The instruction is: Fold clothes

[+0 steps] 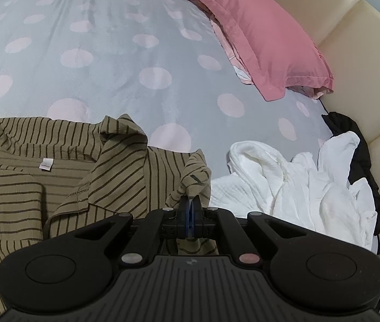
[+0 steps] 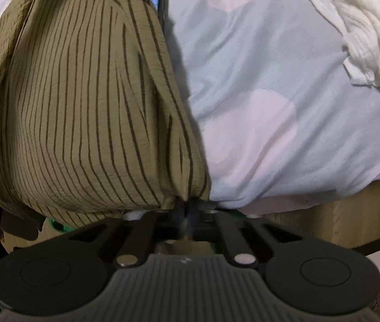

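While only the left wrist view showed the pink pillow (image 1: 265, 40), both showed the striped shirt (image 1: 64, 171). The left gripper (image 1: 190, 209) clenched its bunched fabric; the right gripper (image 2: 187, 206) clamped its near hem.

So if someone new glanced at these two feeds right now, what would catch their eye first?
Probably the olive striped shirt, spread collar-up across the near left of the polka-dot duvet, with the left gripper shut on a bunched fold of it and the right gripper pinching another edge at the bed's side. Next, the pink pillow against the cream headboard at the far right, and the crumpled white garment below it.
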`<action>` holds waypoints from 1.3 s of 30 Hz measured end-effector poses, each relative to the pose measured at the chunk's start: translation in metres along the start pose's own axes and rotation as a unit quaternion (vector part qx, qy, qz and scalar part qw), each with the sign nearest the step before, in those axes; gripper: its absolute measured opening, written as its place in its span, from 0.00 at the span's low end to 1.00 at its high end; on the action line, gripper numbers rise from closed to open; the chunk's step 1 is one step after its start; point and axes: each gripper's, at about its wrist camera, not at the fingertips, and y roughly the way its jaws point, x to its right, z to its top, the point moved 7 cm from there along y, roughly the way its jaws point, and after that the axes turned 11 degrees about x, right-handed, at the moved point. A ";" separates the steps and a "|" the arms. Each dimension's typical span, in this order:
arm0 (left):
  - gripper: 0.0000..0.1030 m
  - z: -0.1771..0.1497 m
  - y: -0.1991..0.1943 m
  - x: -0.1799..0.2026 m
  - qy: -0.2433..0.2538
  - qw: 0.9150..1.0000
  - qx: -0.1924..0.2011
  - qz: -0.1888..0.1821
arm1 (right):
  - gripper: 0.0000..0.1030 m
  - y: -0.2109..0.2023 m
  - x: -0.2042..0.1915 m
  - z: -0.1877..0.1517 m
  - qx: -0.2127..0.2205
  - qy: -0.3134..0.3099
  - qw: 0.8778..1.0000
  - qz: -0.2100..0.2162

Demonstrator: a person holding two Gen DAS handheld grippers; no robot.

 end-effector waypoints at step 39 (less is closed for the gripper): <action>0.00 0.027 0.020 0.059 -0.115 0.976 0.022 -0.181 | 0.00 -0.126 -0.058 -0.023 0.129 0.042 0.990 0.023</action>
